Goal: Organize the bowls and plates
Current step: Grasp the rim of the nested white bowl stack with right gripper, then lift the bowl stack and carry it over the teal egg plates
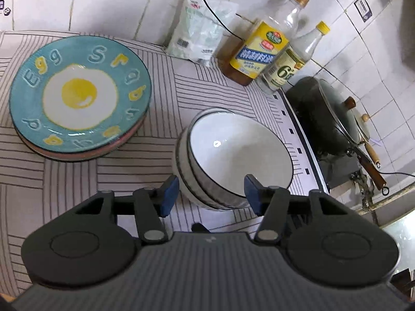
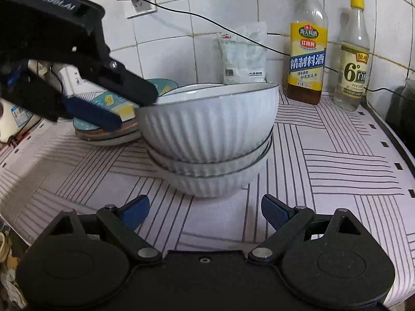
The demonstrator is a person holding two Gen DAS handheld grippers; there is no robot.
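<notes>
The left gripper (image 1: 211, 194) hangs over the near rim of the stack of bowls (image 1: 233, 155), its jaws parted with one blue pad outside the ribbed wall and the other over the white inside; from the right wrist view the upper finger seems to rest at the rim of the top bowl (image 2: 210, 119), though whether it truly touches is hard to tell at that angle, and the pads do not pinch it. The right gripper (image 2: 205, 207) is spread wide and empty, low over the striped cloth (image 2: 337, 160) just in front of the bowls. Three ribbed white bowls sit nested on the cloth, the top one slightly tilted. Just beside them, to the left, lies the stack of plates (image 1: 77, 96), topped by a blue plate with a fried-egg design. Behind, against the tiled wall (image 2: 207, 13), stand a white packet (image 2: 243, 57), a yellow-labelled bottle (image 2: 307, 49) and a clear bottle (image 2: 352, 62).
</notes>
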